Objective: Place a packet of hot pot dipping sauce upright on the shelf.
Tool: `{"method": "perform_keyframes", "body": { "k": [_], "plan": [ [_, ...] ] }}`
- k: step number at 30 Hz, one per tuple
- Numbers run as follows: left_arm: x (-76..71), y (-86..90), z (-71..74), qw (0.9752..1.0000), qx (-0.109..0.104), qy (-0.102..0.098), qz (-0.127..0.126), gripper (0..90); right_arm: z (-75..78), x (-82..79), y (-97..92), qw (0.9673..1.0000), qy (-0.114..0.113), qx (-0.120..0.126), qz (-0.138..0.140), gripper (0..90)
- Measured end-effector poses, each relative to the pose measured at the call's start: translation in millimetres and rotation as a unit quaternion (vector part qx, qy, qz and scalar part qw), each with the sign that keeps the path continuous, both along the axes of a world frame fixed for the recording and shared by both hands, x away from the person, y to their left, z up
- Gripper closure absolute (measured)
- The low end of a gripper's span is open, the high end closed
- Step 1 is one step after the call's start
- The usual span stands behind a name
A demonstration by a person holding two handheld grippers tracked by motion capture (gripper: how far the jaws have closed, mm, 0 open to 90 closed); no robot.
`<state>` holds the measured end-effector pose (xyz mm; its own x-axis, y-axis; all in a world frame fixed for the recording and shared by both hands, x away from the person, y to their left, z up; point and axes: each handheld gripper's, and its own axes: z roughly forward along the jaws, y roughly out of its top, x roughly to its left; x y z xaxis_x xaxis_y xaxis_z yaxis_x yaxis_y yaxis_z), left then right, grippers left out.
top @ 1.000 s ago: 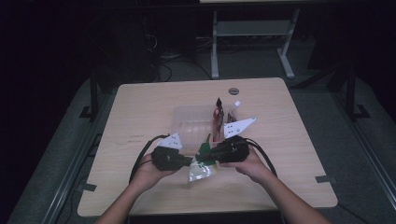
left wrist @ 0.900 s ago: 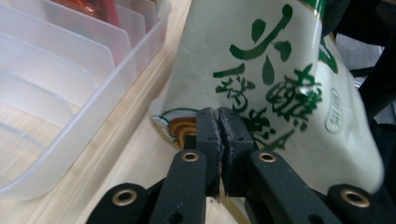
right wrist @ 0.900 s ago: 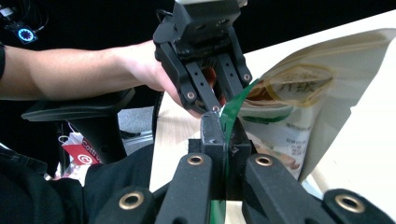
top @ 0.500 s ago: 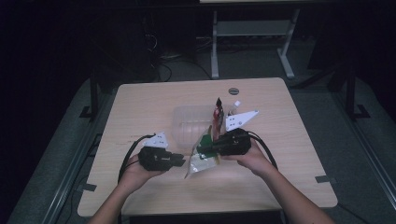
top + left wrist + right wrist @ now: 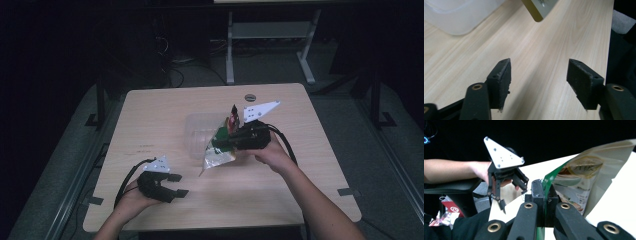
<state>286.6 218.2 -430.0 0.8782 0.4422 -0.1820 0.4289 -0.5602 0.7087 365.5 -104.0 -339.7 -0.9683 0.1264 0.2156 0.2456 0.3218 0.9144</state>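
Observation:
A green and white snack pouch (image 5: pixel 216 156) hangs just above the table, beside a clear plastic container (image 5: pixel 197 131). My right gripper (image 5: pixel 219 143) is shut on the pouch's green top edge (image 5: pixel 547 185), and the rest of the pouch (image 5: pixel 579 182) fans out to the right of its jaws. My left gripper (image 5: pixel 178 185) sits near the table's front left, apart from the pouch. Its jaws have just been opening and stand wide with only bare wood between them (image 5: pixel 539 72). The pouch's lower corner (image 5: pixel 537 8) and the container (image 5: pixel 456 15) lie ahead of it.
A red packet (image 5: pixel 233 117) stands upright behind the right gripper, at the container's right side. A small dark round disc (image 5: pixel 250 97) lies near the table's far edge. The wooden table (image 5: pixel 150 115) has dark floor around it.
The left gripper has let go of the pouch, opened, and drawn back to the front left. The right gripper has lifted the pouch a little and carried it back to the right.

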Motion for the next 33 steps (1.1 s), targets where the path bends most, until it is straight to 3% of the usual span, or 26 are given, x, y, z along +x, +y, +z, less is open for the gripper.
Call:
{"method": "perform_keyframes", "body": {
  "k": [6, 22, 33],
  "plan": [
    [0.8, -3.1, -2.5, 0.9999, 0.001, 0.0, -0.013, 32.3, 10.7, 14.2, 6.7, 1.0, -0.005, -0.001, -0.004, 90.0],
    [1.6, -3.9, -4.9, 0.9999, -0.003, 0.002, -0.016, 28.1, 27.7, 54.5, 26.2, 0.999, -0.02, -0.023, -0.033, 90.0],
    [1.4, -2.4, -5.2, 0.9999, -0.006, 0.004, -0.015, 28.0, 21.8, 72.8, 38.2, 0.998, -0.011, -0.041, -0.047, 90.0]
  ]
}}
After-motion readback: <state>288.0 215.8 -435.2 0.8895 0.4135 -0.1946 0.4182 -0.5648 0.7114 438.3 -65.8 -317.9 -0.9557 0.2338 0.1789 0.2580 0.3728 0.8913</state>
